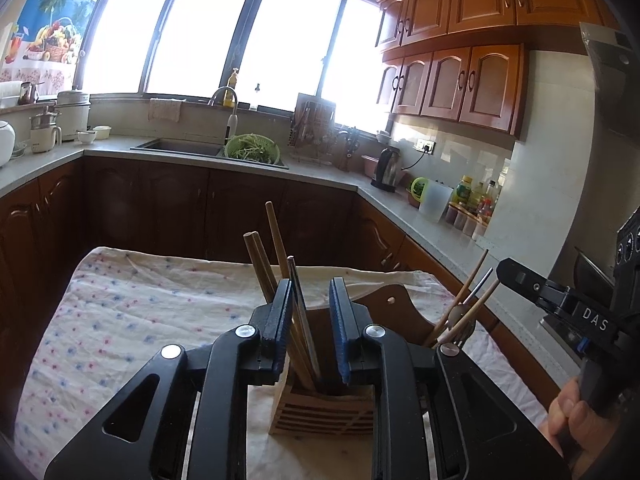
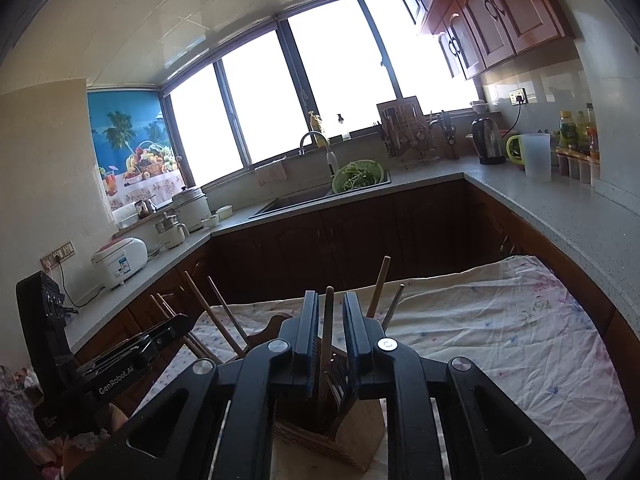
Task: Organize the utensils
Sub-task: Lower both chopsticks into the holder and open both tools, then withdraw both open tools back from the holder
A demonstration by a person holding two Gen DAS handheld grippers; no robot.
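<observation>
A slatted wooden utensil holder (image 1: 324, 412) stands on a table under a flowered cloth (image 1: 132, 320). Its left slot holds wooden chopsticks (image 1: 260, 268) and a dark chopstick (image 1: 298, 300). Its right slot holds more chopsticks and metal utensils (image 1: 466, 312). My left gripper (image 1: 310, 300) is open just above the left slot; the dark chopstick stands between its jaws, near the left pad. My right gripper (image 2: 330, 312) is open over the holder (image 2: 344, 428), with one wooden stick (image 2: 327, 332) standing free between its jaws. In each view the other gripper shows at the side.
The cloth-covered table (image 2: 500, 328) extends to both sides. Behind it run dark lower cabinets and an L-shaped counter (image 2: 560, 208) with a sink, a green colander (image 1: 252, 148), a kettle (image 1: 388, 168), a plastic jug and bottles. A rice cooker (image 2: 120, 260) sits at left.
</observation>
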